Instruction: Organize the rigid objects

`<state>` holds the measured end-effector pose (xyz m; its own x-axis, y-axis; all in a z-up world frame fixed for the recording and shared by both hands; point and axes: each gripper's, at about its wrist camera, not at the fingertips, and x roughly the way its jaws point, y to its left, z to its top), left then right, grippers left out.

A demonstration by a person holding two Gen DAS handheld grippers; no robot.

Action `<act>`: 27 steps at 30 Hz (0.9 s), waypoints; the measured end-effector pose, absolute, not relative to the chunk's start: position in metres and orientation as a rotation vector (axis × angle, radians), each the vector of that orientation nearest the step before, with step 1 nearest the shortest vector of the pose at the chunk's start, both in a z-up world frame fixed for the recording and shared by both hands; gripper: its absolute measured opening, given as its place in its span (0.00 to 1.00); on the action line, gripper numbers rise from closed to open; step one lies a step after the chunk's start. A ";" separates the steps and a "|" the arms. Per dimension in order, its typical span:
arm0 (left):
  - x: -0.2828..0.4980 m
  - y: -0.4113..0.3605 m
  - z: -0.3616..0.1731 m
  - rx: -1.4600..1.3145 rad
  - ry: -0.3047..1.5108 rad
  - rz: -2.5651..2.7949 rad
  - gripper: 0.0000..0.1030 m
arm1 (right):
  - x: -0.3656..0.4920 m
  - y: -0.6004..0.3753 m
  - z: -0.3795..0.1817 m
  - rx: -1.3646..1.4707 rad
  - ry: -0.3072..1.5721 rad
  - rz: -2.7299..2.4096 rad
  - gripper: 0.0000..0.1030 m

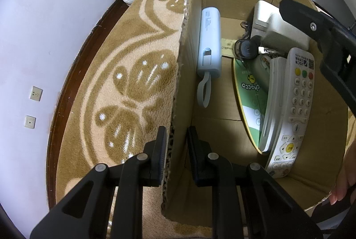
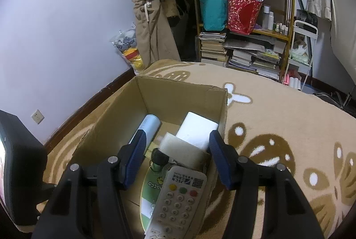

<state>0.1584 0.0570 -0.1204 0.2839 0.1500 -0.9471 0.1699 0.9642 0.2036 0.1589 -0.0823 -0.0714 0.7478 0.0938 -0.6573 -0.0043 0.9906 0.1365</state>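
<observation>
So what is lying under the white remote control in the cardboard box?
The white remote control lies on a second grey-white remote and a green round card; the box floor beneath them is hidden.

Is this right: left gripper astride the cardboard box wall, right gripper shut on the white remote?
Not quite. The right gripper is open; the right wrist view shows its fingers spread above the white remote, which lies in the cardboard box. The left gripper does straddle the box wall.
</observation>
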 end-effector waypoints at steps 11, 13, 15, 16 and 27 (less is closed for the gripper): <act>0.158 0.058 -0.120 0.269 1.288 -0.015 0.19 | 0.151 -0.079 -0.067 0.107 0.716 0.059 0.64; 0.158 0.058 -0.119 0.266 1.287 -0.019 0.19 | 0.149 -0.080 -0.066 0.113 0.711 0.070 0.66; 0.158 0.060 -0.118 0.253 1.289 -0.021 0.19 | 0.146 -0.080 -0.063 0.102 0.708 0.070 0.67; 0.158 0.060 -0.117 0.249 1.288 -0.022 0.19 | 0.145 -0.080 -0.062 0.099 0.706 0.070 0.67; 0.152 0.059 -0.094 0.227 1.198 -0.011 0.28 | 0.123 -0.103 -0.045 0.135 0.682 0.025 0.75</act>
<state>0.1518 0.0592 -0.0940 0.3669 0.1116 -0.9236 0.1283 0.9772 0.1691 0.1232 -0.1033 -0.0451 0.7761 0.0667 -0.6271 0.0215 0.9910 0.1321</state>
